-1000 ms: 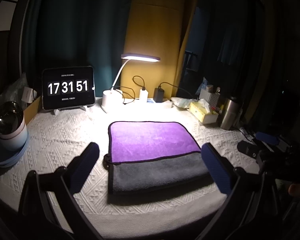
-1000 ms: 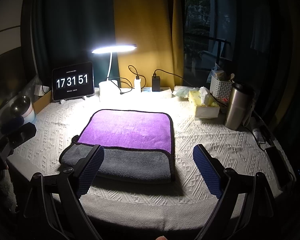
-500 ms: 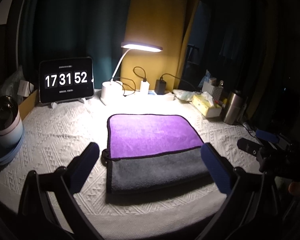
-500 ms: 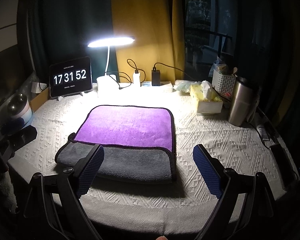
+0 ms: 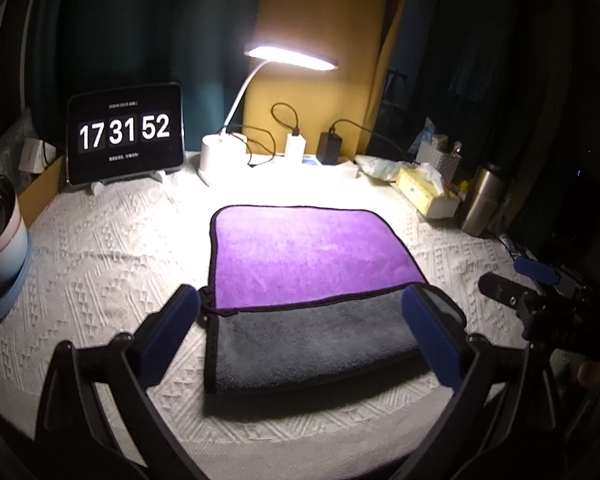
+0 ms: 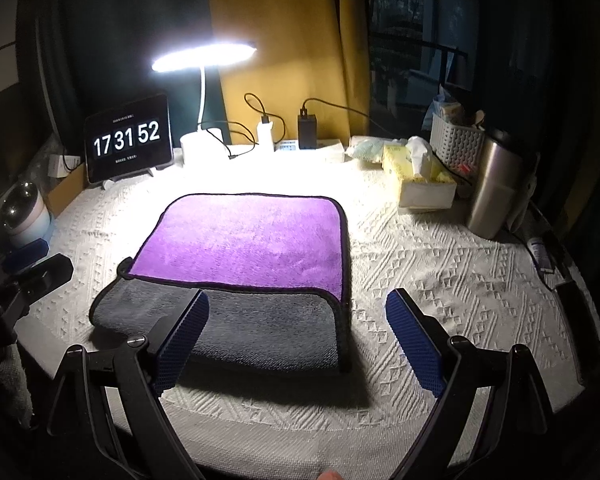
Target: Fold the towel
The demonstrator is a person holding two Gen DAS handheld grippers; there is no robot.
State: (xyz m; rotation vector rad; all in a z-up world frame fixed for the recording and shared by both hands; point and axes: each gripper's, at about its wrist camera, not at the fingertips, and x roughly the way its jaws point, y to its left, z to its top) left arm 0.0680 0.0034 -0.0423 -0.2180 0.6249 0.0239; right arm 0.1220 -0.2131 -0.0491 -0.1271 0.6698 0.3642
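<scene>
Left tool (image 5: 300,340) and right tool (image 6: 298,344) agape.

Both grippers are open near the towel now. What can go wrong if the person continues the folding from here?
1. The towel lies on a knitted tablecloth; closing fingers could pinch the cloth too and drag it.
2. The near grey layer looks thick, so the right gripper or left gripper might grab only the top layer.
3. A wide lift could hit the lamp.

Lamp (image 5: 292,56) glare, dark edges — fisheye warp
</scene>
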